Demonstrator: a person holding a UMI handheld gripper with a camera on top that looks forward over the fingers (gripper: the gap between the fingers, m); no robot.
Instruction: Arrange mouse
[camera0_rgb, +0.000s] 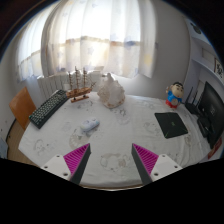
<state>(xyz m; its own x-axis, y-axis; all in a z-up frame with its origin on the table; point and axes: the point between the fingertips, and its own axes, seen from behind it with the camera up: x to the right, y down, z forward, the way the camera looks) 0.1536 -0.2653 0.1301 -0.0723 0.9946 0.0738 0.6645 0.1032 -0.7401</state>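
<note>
A small pale mouse (90, 125) lies on the white patterned tablecloth (115, 135), beyond my left finger and well ahead of it. A black mouse pad (172, 125) lies on the cloth to the right, beyond my right finger. My gripper (111, 160) is open and empty above the table's near edge, with nothing between its pink pads (77, 158).
A black keyboard (48, 108) lies at the far left. A model sailing ship (81, 84) and a white plush toy (110, 93) stand at the back. A small figure (176, 96) and a dark monitor (211, 108) are at the right. A brown chair (22, 106) stands left of the table.
</note>
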